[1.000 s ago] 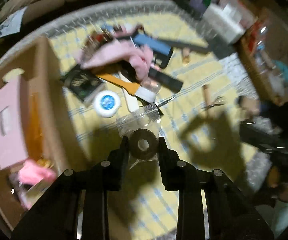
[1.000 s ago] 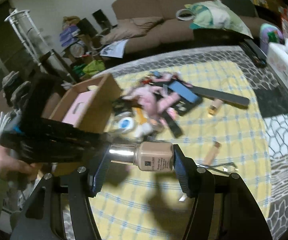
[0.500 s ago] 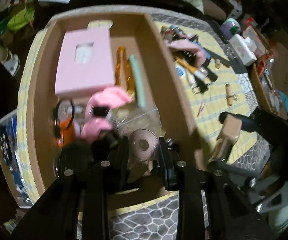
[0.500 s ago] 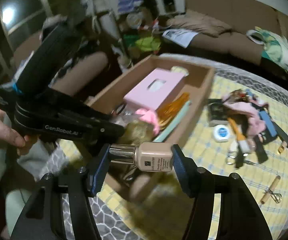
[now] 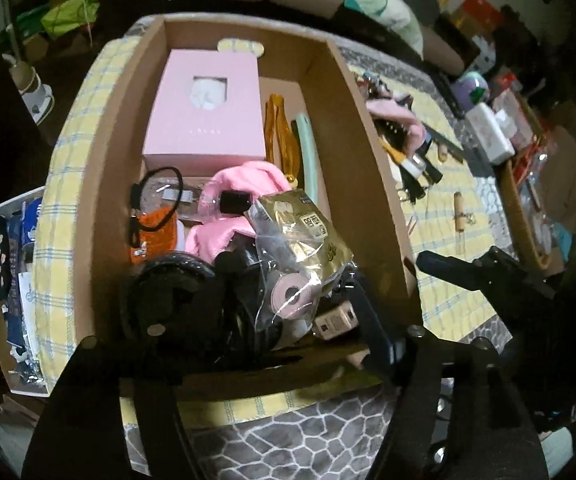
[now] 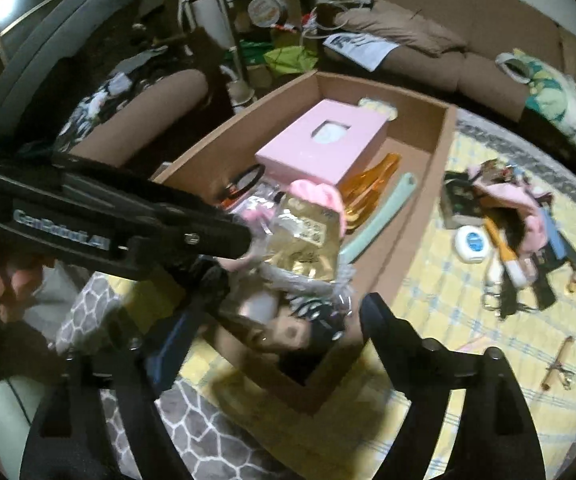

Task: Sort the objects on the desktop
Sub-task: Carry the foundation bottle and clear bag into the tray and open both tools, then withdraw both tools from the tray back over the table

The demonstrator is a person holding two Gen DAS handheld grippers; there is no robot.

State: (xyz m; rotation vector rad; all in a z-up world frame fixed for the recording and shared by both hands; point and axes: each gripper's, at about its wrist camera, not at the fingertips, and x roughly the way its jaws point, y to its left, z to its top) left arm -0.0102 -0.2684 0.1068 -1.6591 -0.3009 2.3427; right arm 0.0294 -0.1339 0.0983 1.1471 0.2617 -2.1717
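A cardboard box (image 5: 371,152) holds a pink box (image 5: 204,120), pink cloth, an orange bottle and more. A clear bag (image 5: 299,252) with a gold packet and a pinkish tape roll (image 5: 293,294) lies in its near end. A beige foundation bottle (image 5: 335,320) lies beside the bag. My left gripper (image 5: 280,344) is open above the box's near end. My right gripper (image 6: 288,320) is open over the same end, with the blurred bottle (image 6: 284,334) below it. The box also shows in the right wrist view (image 6: 439,144).
Loose items lie on the yellow checked cloth to the right of the box: a pink cloth pile (image 6: 515,200), a round white tin (image 6: 472,244), a brush, scissors (image 6: 499,302) and a wooden-handled tool (image 6: 559,364). A sofa stands behind. A white bin with socks (image 5: 8,280) is left.
Both grippers moved from the table to over the box. The left one opened and let the bag with the roll fall in. The right one opened and released the foundation bottle.
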